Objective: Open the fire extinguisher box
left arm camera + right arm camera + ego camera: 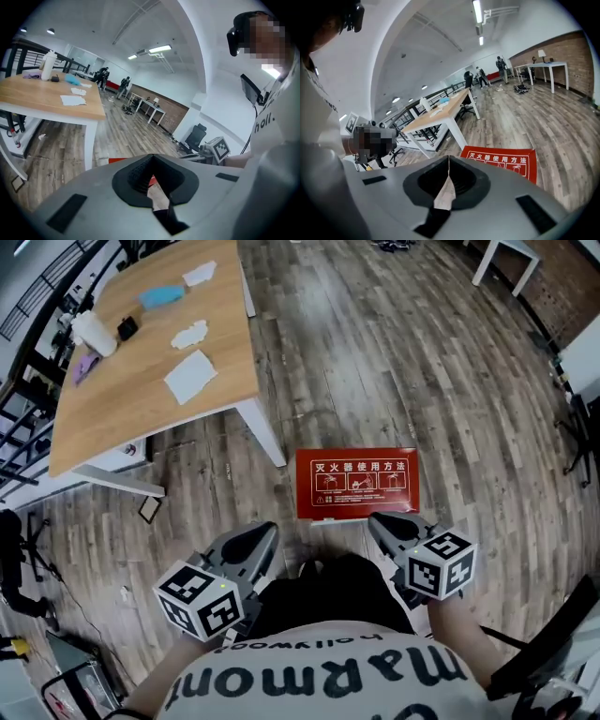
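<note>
The fire extinguisher box (356,482) is a flat red case with white Chinese print, lying closed on the wood floor just in front of the person. Both grippers are held low above the floor, a little short of its near edge. My left gripper (265,531) points toward the box's near left corner, its jaws shut and empty. My right gripper (378,519) hovers at the box's near right side, also shut with nothing held. In the right gripper view the box (501,163) lies beyond the closed jaws. In the left gripper view only a red sliver of the box (117,160) shows.
A wooden table (141,362) with papers, a white bottle and a blue item stands at the left; its white leg (267,432) comes down near the box's far left. An office chair base (19,568) sits at the far left. Another white table (506,259) stands at the far right.
</note>
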